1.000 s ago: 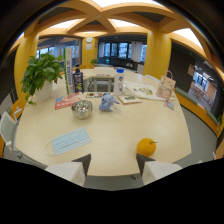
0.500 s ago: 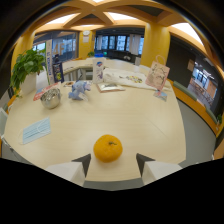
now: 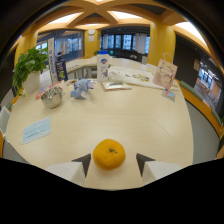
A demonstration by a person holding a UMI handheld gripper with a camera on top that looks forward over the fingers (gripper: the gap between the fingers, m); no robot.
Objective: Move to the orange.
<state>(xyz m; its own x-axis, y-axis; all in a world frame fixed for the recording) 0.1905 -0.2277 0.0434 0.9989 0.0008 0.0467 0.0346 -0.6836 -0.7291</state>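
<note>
An orange (image 3: 109, 153) with a small green stem mark rests on the pale wooden table (image 3: 130, 120). It stands between the two dark fingertips of my gripper (image 3: 113, 163), with a narrow gap showing on each side. The gripper is open and both fingers (image 3: 83, 163) flank the fruit at its lower half. The orange sits on the table by its own weight.
Beyond the orange lie a light blue face mask (image 3: 36, 130), a metal bowl (image 3: 52, 97), a blue plush toy (image 3: 80, 89), a potted plant (image 3: 29, 68), a bottle (image 3: 103, 65), papers (image 3: 131, 76) and a small bag (image 3: 165, 75). The table's rounded edge curves off past the bag.
The gripper has moved forward across the table. The orange, formerly just ahead of the fingers, now stands between the fingertips and looks larger.
</note>
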